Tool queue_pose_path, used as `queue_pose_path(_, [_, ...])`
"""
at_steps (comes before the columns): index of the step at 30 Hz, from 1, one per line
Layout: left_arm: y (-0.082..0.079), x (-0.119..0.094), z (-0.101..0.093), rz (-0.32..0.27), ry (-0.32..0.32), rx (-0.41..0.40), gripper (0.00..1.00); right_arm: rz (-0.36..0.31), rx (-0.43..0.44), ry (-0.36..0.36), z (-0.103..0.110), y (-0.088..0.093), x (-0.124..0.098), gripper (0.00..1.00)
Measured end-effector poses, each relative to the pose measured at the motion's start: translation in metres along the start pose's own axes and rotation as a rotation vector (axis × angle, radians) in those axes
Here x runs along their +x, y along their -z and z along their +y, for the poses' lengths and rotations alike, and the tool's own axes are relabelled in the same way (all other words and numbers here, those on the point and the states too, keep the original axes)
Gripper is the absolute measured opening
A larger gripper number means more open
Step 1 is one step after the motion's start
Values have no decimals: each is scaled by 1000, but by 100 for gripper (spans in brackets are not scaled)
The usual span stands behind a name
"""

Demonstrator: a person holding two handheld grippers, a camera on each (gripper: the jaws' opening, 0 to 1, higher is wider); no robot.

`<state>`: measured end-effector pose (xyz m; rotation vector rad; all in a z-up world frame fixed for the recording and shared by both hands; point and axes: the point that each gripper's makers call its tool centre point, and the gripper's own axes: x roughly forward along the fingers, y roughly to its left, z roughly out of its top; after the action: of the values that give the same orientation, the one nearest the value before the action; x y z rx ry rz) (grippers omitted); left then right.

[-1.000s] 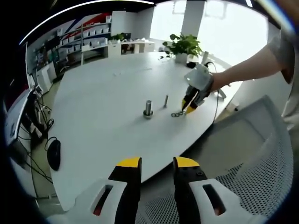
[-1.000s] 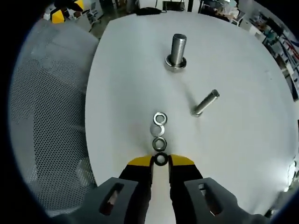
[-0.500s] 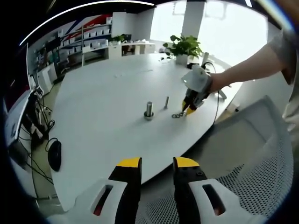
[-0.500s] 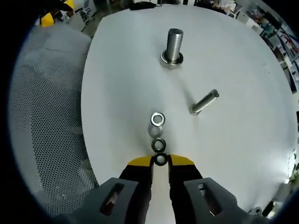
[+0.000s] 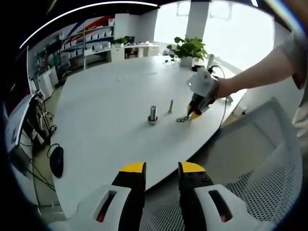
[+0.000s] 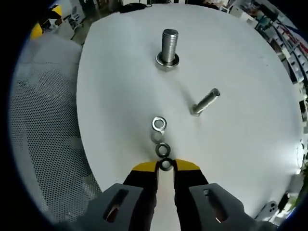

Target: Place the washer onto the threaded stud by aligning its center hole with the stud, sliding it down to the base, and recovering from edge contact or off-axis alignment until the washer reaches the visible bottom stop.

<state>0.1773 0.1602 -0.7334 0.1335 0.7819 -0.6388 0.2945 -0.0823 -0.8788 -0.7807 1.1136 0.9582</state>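
An upright threaded stud (image 6: 168, 45) stands on the white table (image 6: 240, 144), on a ring at its base. My right gripper (image 6: 166, 165) is low over the table's near edge, its yellow-tipped jaws shut on a small steel washer (image 6: 166, 164). Two loose washers (image 6: 163, 150) (image 6: 159, 123) lie in a line between it and the stud. In the left gripper view the stud (image 5: 153, 113) is mid-table, with the right gripper (image 5: 194, 114) and a person's hand to its right. My left gripper (image 5: 162, 168) hangs open off the table's edge, holding nothing.
A thinner bolt (image 6: 205, 101) stands right of the stud. A grey mesh chair (image 6: 43, 144) borders the table on the left of the right gripper view. A potted plant (image 5: 187, 48) sits at the far edge, and a black mouse (image 5: 56, 161) lies on a side desk.
The right gripper view has pulled back a little: stud, bolt and loose washers sit further left and the table looks smaller. The washer stays between the jaws. The left gripper view is unchanged.
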Motion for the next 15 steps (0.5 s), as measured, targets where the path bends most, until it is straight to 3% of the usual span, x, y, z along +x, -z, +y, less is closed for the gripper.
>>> queue_pose_path(8, [2, 1, -1, 8, 8, 1, 25, -103, 105, 30, -2, 2, -1, 14])
queue_pose_path(15, [1, 0, -1, 9, 8, 2, 25, -116, 145, 37, -7, 5, -3, 13])
